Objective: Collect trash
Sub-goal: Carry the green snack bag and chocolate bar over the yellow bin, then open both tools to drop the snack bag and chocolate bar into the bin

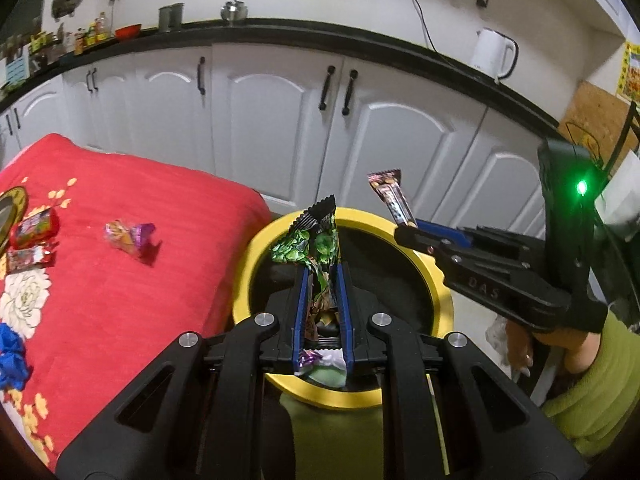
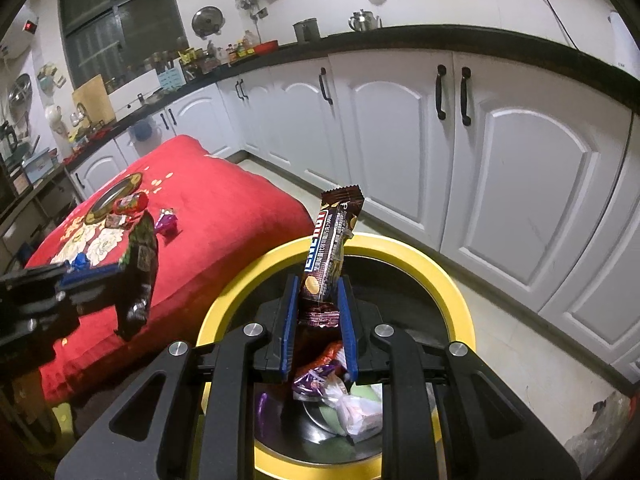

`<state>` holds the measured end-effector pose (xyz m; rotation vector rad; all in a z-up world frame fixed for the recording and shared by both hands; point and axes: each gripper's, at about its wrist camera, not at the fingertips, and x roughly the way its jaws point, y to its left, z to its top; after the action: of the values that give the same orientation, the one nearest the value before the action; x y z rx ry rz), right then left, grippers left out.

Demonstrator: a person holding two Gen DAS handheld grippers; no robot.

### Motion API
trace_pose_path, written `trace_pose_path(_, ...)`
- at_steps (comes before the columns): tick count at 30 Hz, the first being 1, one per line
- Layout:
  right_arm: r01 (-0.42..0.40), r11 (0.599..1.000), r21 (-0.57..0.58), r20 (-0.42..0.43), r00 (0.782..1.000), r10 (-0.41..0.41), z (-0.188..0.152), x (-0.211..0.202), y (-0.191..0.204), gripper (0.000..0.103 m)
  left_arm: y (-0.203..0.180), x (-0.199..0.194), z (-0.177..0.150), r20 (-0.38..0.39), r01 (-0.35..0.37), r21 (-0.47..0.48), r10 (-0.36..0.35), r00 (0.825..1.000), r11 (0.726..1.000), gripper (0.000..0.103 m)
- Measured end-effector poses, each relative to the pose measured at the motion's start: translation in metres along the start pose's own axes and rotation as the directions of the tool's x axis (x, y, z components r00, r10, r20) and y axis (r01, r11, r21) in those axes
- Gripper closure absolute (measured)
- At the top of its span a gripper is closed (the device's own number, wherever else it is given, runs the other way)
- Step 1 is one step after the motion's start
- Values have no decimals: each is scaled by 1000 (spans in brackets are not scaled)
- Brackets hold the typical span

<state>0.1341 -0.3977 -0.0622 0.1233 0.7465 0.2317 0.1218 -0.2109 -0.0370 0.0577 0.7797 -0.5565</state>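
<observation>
The left gripper (image 1: 323, 270) has its blue-lined black fingers clamped on a crinkly green wrapper (image 1: 316, 240), glossy foil printed with leaves and a dark saw-toothed top edge that stands up above the fingertips. It hangs over the bin (image 1: 256, 256), a round tub with a thick, smooth yellow rim and a dark inside. The right gripper (image 2: 318, 284) is pinched on a long, narrow brown wrapper (image 2: 334, 240), shiny, with white lettering and a crimped zigzag end pointing upward; it too sits above the bin's opening, nearer the far rim. In the left view this gripper (image 1: 406, 230) comes in from the right, held by a hand (image 1: 524, 344) in a yellow-green sleeve (image 1: 596, 392).

Down in the bin lie crumpled scraps: a purple foil piece (image 2: 314, 380), an orange-red one and clear plastic film (image 2: 360, 408).

Left of the bin is a surface draped in a soft red cloth (image 1: 132, 288) with white and gold flower patterns. On it rest a twisted pink-and-purple sweet wrapper (image 1: 130, 236), two red packets (image 1: 34, 226) farther from the bin, and a wad of crumpled blue material (image 1: 12, 356) at the cloth's near edge.

Behind the bin run white cabinets (image 1: 272, 120) with arched panels and black handles.
</observation>
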Motion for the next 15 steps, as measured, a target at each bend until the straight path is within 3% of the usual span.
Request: trace_pose_path(15,-26,997,66,-63,998,30,-4,16,-27,84,-23,49,-15,-133,86,39,-80,988,996,94)
